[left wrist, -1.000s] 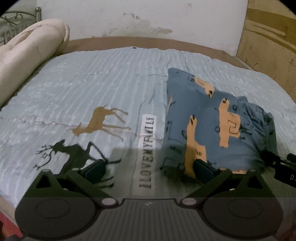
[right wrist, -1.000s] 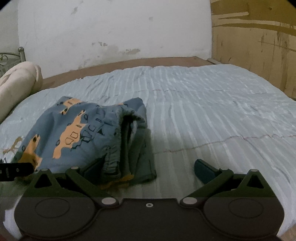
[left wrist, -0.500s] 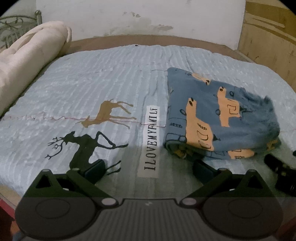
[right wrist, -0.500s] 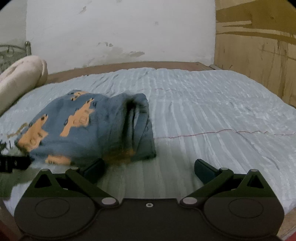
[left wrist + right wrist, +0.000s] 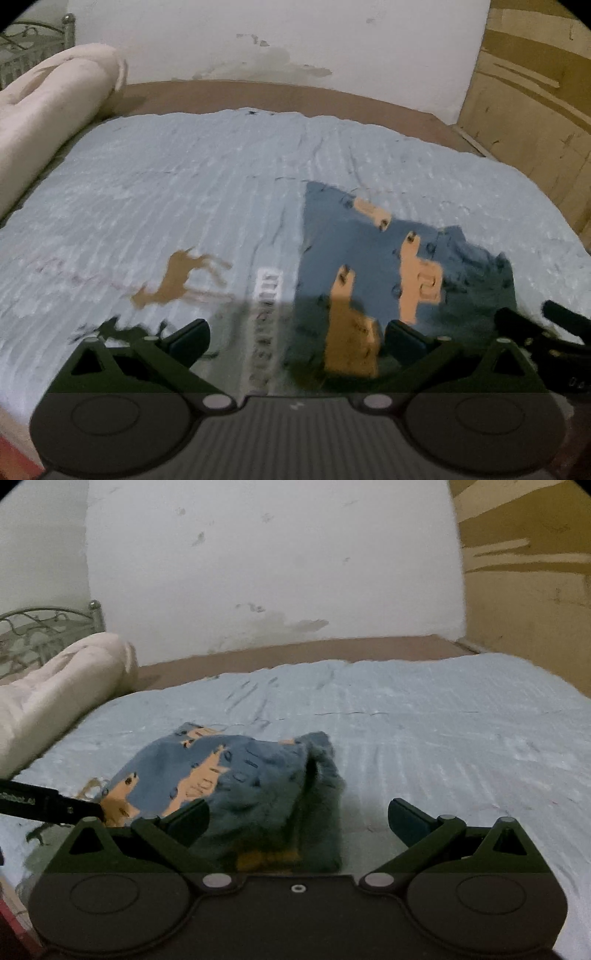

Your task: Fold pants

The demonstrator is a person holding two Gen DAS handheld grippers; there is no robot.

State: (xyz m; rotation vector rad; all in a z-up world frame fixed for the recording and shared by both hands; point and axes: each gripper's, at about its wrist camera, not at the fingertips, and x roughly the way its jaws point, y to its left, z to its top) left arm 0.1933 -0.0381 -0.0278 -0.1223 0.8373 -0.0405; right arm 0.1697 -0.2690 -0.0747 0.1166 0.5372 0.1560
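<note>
Pale blue bedspread [image 5: 184,192] with deer print, folded blue pants [image 5: 373,258] lying right of centre, rolled cream blanket [image 5: 55,690] at left, left gripper [image 5: 295,338] and right gripper [image 5: 297,819] both with fingers wide apart, holding nothing.

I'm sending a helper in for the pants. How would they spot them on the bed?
On the light blue ribbed bedspread, look right of the printed brown deer. The folded blue pants lie there, the only dark bundle, patterned with orange vehicles.
</note>
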